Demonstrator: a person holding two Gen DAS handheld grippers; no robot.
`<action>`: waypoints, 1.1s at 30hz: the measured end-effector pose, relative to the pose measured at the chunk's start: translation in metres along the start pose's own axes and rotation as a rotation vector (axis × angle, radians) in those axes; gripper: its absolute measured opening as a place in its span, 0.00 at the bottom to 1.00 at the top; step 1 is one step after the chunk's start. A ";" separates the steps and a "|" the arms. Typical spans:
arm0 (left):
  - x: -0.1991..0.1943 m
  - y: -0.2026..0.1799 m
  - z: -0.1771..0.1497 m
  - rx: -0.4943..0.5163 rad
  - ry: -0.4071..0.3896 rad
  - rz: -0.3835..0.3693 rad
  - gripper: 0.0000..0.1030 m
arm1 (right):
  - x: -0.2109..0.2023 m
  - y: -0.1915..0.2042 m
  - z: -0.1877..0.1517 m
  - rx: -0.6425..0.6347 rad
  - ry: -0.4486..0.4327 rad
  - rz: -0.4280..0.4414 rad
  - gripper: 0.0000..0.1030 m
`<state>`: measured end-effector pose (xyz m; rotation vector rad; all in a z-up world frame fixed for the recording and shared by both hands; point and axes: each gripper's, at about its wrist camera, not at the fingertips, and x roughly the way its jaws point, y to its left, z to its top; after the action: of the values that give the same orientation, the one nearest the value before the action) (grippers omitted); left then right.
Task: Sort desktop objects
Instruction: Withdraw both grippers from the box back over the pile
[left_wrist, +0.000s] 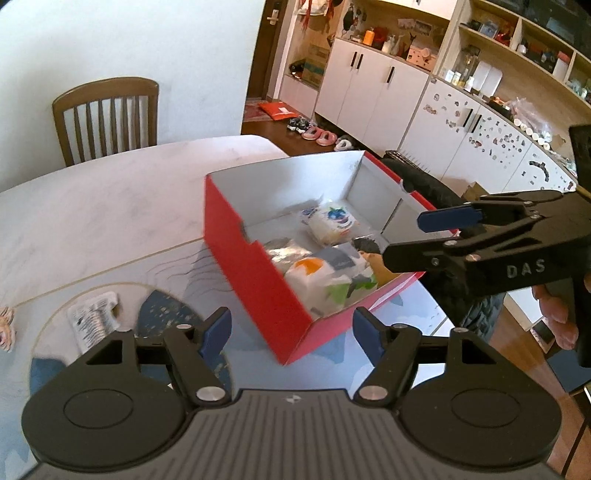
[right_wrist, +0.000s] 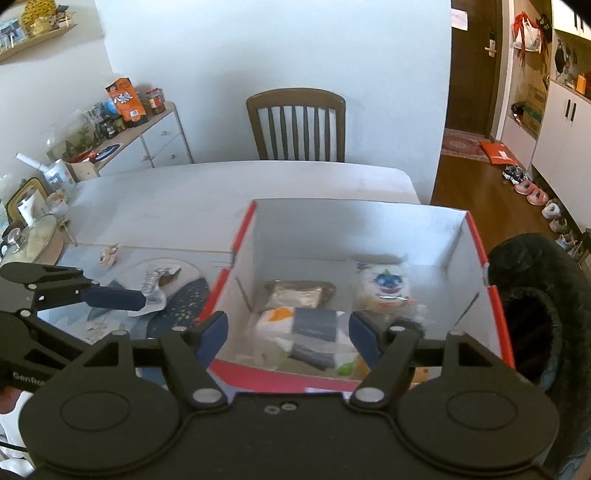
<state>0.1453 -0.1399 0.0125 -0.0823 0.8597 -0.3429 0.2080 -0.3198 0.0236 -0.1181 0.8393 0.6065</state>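
Left gripper (left_wrist: 291, 334): jaws apart, nothing between them.
Right gripper (right_wrist: 288, 334): jaws apart, empty.
Red box (left_wrist: 255, 273): on tabletop (left_wrist: 110, 206), holding packets.

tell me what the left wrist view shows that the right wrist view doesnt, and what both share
Only the left wrist view: the shelving wall with white cabinets.

Only the right wrist view: a white drawer unit with jars and an orange bag, and a pot lid at the table's left edge.

Both: the red box holding packets, the wooden chair, the crumpled wrapper on the mat, and both open tools, left and right.
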 end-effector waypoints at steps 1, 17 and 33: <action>-0.003 0.004 -0.002 -0.005 -0.003 0.001 0.72 | 0.000 0.006 -0.001 -0.008 -0.006 -0.001 0.75; -0.052 0.092 -0.040 -0.075 -0.032 0.065 1.00 | 0.010 0.093 -0.016 -0.026 -0.027 0.045 0.90; -0.054 0.136 -0.091 0.045 0.006 0.074 1.00 | 0.054 0.145 -0.038 -0.047 0.040 -0.003 0.95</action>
<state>0.0797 0.0124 -0.0364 -0.0077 0.8580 -0.2928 0.1308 -0.1877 -0.0217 -0.1745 0.8637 0.6234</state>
